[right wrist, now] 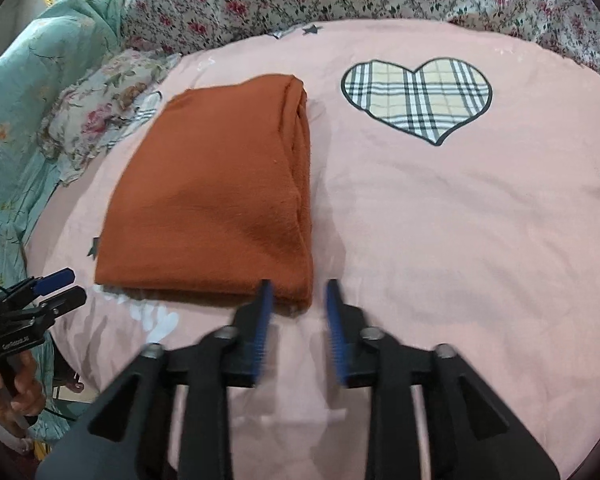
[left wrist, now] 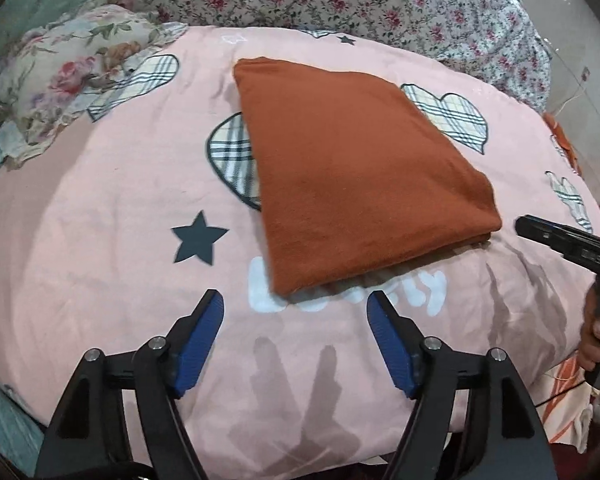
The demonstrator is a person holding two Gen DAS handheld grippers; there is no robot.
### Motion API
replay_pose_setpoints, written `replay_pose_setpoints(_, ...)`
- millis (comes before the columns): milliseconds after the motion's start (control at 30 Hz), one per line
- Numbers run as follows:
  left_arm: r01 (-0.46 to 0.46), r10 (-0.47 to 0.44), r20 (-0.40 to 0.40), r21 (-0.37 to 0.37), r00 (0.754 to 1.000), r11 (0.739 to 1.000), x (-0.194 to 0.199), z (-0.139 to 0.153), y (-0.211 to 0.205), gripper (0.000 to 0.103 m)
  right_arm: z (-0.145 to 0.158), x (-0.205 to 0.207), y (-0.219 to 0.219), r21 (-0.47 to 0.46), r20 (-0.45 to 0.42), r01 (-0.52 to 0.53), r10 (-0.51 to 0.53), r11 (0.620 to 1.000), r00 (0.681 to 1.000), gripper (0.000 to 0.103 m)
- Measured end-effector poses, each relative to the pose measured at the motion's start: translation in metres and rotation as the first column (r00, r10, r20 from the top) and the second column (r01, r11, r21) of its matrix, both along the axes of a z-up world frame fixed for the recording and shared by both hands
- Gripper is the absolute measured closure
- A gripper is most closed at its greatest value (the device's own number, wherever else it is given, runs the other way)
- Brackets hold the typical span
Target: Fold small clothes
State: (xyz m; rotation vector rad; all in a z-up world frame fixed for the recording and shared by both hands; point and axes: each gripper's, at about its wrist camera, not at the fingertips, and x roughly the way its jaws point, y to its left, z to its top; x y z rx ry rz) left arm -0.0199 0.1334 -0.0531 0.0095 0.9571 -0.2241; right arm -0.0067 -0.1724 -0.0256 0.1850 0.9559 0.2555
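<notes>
Left gripper (left wrist: pixel 294 316) jaws spread wide, empty; right gripper (right wrist: pixel 300 300) jaws partly spread, empty, just beside the near corner of the folded rust-orange garment (right wrist: pixel 216 200) lying on the pink bedspread (right wrist: pixel 460 240). Likely risk: a jaw snagging that corner could undo the layers.

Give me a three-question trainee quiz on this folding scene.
1. True or false: the orange cloth lies folded on the pink bedcover.
2. Which gripper has cloth pinched between its pads? A) the left gripper B) the right gripper C) neither
3. What pattern fills the heart printed on the bedcover?

Key
1. True.
2. C: both stand open at the cloth's near edge, and nothing is pinched.
3. Plaid.
</notes>
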Motion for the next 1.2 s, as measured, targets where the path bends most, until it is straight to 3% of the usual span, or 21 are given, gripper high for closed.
replay_pose_setpoints(267, -0.044, 0.040, 0.039, 0.129, 0.998, 0.991, -0.022, 0.003, -0.004, 0.022, 0.006, -0.024, 0.018, -0.019, 0.016, -0.079, 0.079, 0.997, 0.997, 0.047)
replay_pose_setpoints(400, -0.051, 0.043, 0.050, 0.167, 0.998, 0.985, -0.029, 0.001, -0.006, 0.021, 0.003, -0.031, 0.025, -0.022, 0.005, -0.109, 0.109, 0.994, 0.994, 0.034)
replay_pose_setpoints(733, -0.087, 0.076, 0.074, 0.149, 0.994, 0.985, 0.000, 0.010, -0.009, 0.018, 0.006, -0.014, 0.032, -0.032, 0.024, -0.120, 0.121, 0.992, 0.992, 0.018)
replay_pose_setpoints(1200, -0.147, 0.137, 0.067, 0.171, 0.988, 0.974, 0.039, 0.015, -0.012, 0.017, 0.010, 0.028, 0.039, -0.082, -0.001, -0.122, 0.122, 0.989, 0.993, 0.012)
